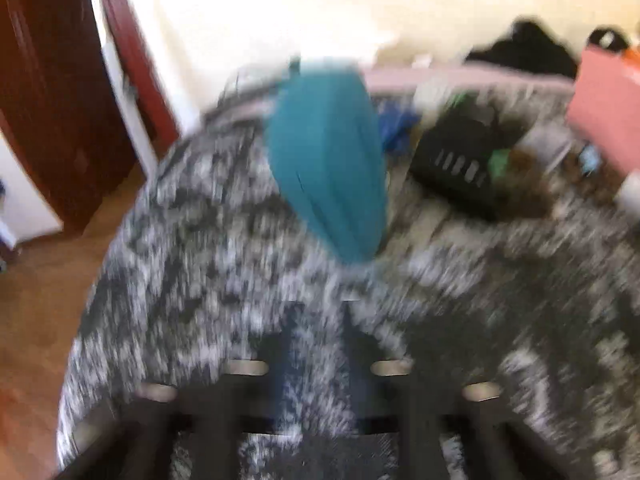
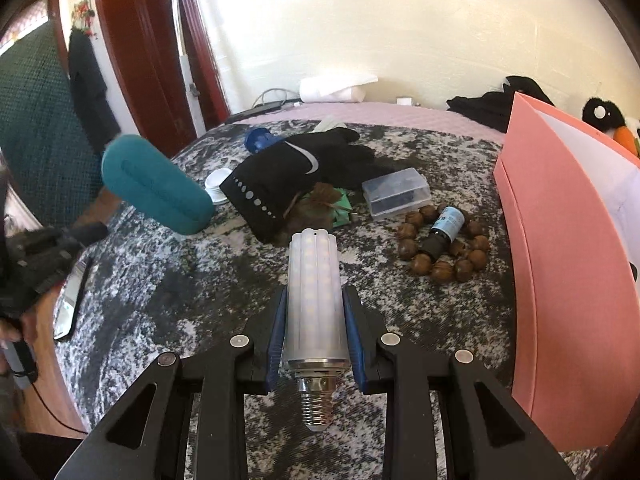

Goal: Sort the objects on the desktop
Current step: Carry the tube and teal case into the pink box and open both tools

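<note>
Right gripper (image 2: 314, 320) clamped on LED corn bulb (image 2: 313, 292), bottom centre of right wrist view; left gripper (image 1: 316, 344) carries teal case (image 1: 328, 160).

Bulb sits between the blue pads (image 2: 354, 332), screw base toward the camera, white body pointing up-frame over the mottled grey cover (image 2: 160, 300). Teal case is at mid left in the right view, off the surface, at the tip of the left gripper; left view is heavily motion-blurred, so the grip itself can't be read — cannot tell. Centre pile: black glove (image 2: 288, 176), clear plastic box (image 2: 398, 192) to its right. Right of centre: small dark bottle (image 2: 444, 230) lying inside a ring of brown beads (image 2: 440, 268). Pink box (image 2: 568, 280) fills the right edge.
</note>
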Demonstrator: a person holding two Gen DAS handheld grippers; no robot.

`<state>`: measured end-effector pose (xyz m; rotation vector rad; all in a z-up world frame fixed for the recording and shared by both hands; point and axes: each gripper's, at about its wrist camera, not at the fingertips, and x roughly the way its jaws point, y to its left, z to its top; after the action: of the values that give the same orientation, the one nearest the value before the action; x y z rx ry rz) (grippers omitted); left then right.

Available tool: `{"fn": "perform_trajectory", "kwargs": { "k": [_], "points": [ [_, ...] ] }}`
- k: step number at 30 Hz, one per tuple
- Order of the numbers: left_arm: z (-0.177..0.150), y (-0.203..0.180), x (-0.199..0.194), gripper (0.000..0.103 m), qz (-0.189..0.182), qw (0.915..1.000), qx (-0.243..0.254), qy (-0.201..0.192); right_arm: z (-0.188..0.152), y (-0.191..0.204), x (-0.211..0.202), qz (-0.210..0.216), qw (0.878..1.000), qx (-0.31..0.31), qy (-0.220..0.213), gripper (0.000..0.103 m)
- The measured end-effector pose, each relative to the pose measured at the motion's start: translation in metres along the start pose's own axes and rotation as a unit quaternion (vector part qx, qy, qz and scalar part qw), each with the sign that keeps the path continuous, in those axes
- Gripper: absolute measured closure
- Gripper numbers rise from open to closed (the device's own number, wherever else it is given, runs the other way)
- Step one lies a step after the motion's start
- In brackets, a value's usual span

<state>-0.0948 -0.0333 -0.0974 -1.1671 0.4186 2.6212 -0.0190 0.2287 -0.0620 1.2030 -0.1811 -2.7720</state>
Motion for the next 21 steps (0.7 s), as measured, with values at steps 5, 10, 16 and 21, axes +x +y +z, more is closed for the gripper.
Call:
{"fn": "perform_trajectory", "kwargs": {
  "k": [5, 10, 16, 21],
  "points": [
    [-0.002, 0.019, 0.028, 0.011, -0.023, 0.9988, -0.033, -0.026, -0.002, -0.004, -0.002, 0.0, 1.0, 0.007, 0.001, 0.074],
    [0.006, 0.037, 0.051, 0.009, -0.036, 0.9966, -0.071, -0.019, 0.0, -0.005, 0.002, -0.006, 1.0, -0.001, 0.002, 0.073],
    [0.013, 0.028, 0.017, 0.008, -0.114, 0.989, -0.015, -0.093, 0.006, -0.012, 0.016, -0.016, 1.0, 0.002, 0.013, 0.073],
    [0.001, -0.002, -0.003, 0.007, -0.163, 0.9764, 0.087, -0.112, 0.007, -0.011, 0.021, -0.019, 1.0, -0.002, 0.018, 0.073]
  ]
}}
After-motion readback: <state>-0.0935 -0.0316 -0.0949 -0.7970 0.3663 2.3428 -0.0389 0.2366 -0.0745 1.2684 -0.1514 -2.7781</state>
